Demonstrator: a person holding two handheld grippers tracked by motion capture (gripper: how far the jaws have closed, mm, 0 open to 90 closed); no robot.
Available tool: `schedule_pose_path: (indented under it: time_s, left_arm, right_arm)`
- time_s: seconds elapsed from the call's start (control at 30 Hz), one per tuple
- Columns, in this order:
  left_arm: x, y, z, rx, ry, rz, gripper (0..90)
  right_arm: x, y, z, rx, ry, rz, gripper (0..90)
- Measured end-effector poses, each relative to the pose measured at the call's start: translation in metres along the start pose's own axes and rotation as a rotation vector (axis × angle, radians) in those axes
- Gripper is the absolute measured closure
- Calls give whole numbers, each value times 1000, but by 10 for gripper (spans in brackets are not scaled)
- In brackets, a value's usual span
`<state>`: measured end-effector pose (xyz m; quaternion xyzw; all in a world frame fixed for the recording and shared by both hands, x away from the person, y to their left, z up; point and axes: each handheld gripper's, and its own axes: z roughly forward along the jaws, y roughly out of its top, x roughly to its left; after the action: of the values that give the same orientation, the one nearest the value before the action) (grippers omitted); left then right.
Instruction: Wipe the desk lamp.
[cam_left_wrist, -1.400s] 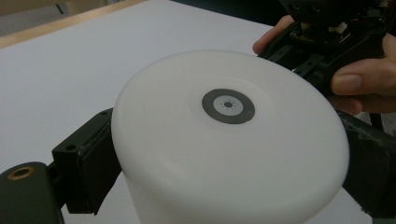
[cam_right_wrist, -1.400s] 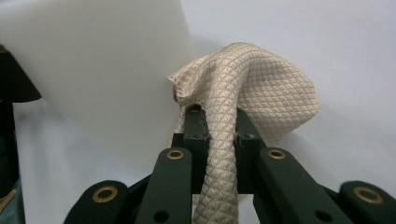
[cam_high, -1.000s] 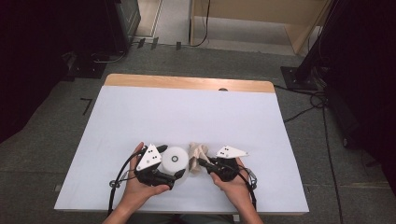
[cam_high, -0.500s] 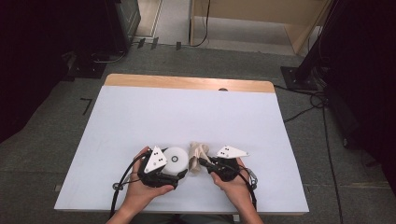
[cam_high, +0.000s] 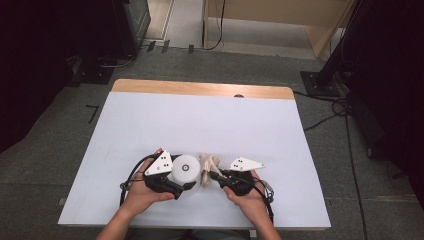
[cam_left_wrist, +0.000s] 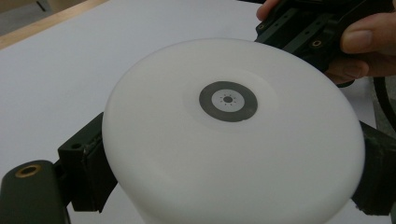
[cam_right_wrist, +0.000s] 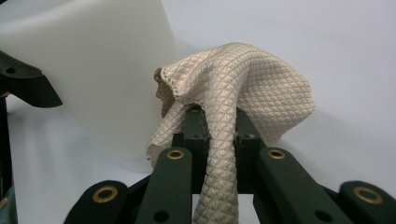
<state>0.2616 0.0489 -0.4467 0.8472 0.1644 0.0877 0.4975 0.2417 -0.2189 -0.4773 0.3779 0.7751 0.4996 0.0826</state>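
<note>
Beige quilted cloth (cam_right_wrist: 233, 93) is pinched tight in the right gripper (cam_right_wrist: 219, 126), its black jaws closed on a fold that drapes over and down between them. Just beside it, the cloth presses against the side of a white round container (cam_high: 185, 171), whose flat top bears a small grey ring in its middle. The left gripper (cam_left_wrist: 224, 186) clamps that container (cam_left_wrist: 229, 130) across its body, one jaw pad on each side. Both tools sit low at the near edge of the white table (cam_high: 200, 125), a hand behind each, the two grippers near one another, container left, cloth right.
</note>
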Motion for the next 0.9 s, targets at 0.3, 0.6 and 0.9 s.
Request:
schedule_pose_path:
  time_s: [0.3, 0.6, 0.9]
  left_arm:
    - [0, -7, 3, -63, 2, -2, 86]
    - [-1, -6, 2, -58, 11, -11, 86]
    - [-2, -7, 3, -59, 13, -18, 86]
  right_arm:
    - [2, -6, 10, 52, 32, -1, 807]
    - [17, 9, -3, -41, 45, -53, 809]
    - [25, 20, -19, -126, 78, -64, 809]
